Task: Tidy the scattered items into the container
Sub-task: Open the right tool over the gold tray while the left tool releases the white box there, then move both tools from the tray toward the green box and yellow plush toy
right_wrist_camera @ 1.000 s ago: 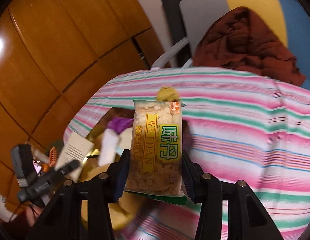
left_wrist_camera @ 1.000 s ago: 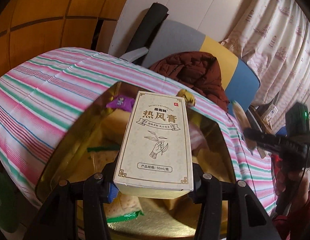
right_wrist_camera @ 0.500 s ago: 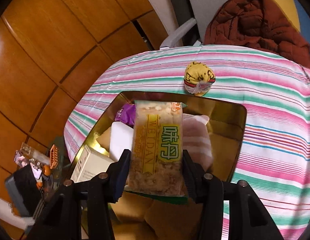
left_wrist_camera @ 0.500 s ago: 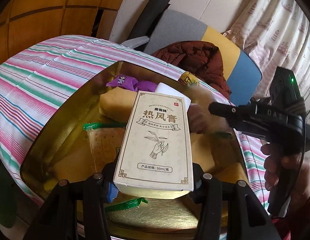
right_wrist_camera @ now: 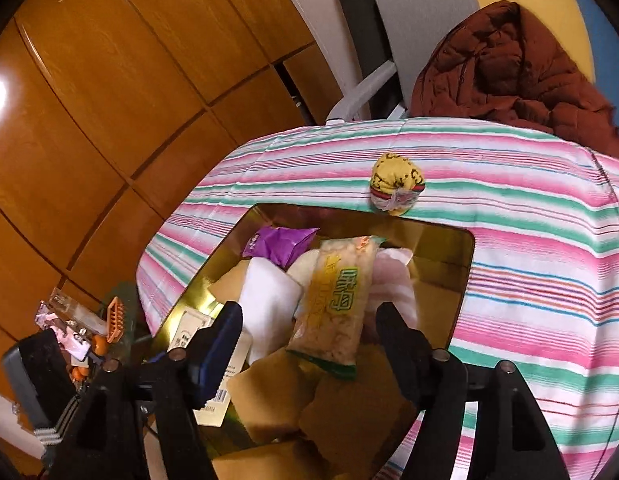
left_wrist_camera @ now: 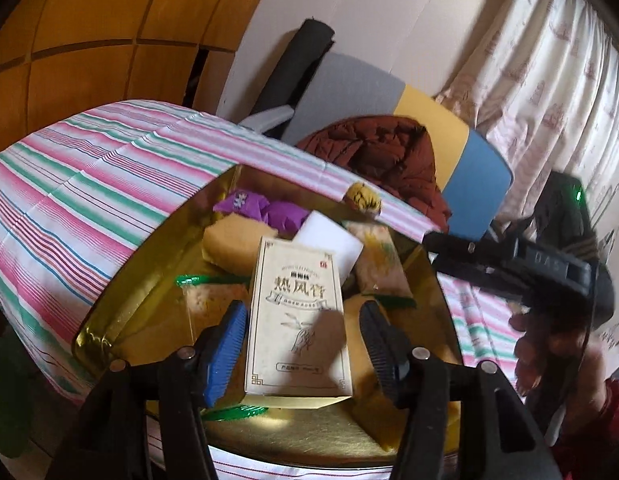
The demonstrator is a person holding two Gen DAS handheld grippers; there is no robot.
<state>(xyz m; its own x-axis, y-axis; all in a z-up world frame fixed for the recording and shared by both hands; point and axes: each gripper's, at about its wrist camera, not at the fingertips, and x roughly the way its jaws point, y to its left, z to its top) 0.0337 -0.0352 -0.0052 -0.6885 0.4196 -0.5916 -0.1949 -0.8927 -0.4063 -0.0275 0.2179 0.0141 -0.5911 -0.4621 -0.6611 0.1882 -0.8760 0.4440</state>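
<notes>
- The left gripper [left_wrist_camera: 303, 340] stands spread wide over the near part of the gold tin [left_wrist_camera: 91, 338], gripping nothing; the cream box [left_wrist_camera: 297, 320] lies between its fingers with a gap on each side, resting on the items in the tin.
- The right gripper [right_wrist_camera: 309, 330] is likewise spread wide with nothing in its grasp; the yellow snack packet [right_wrist_camera: 335, 300] sits tilted between the fingers, clear of both, its lower end on the pile in the tin.
- The tin's near rim is low and rounded; the left wall is bare gold, and the right-hand corner [right_wrist_camera: 441, 280] seen from the right wrist is open floor.
- Inside, counted from both views: one cream box, one yellow snack packet, one white block [right_wrist_camera: 269, 300], purple wrappers [left_wrist_camera: 265, 210] at the far end (number unclear), and several tan wrapped pieces [right_wrist_camera: 269, 392] that overlap too much to count.
- A green-edged cracker packet [left_wrist_camera: 213, 300] lies beside the left gripper's blue-padded finger [left_wrist_camera: 225, 344].
- The right gripper's body and the person's hand [left_wrist_camera: 549, 344] stand at the tin's right side in the left view.
- Beyond the far rim, one yellow wrapped ball [right_wrist_camera: 395, 188] rests on the striped cloth of the desk [right_wrist_camera: 529, 240], outside the tin and just beside its edge.
- The cloth to the right of the tin is wide and flat.
- Farthest back, a chair [right_wrist_camera: 429, 12] carries a brown jacket [right_wrist_camera: 509, 68]; wooden panels [right_wrist_camera: 109, 80] close the left side.
</notes>
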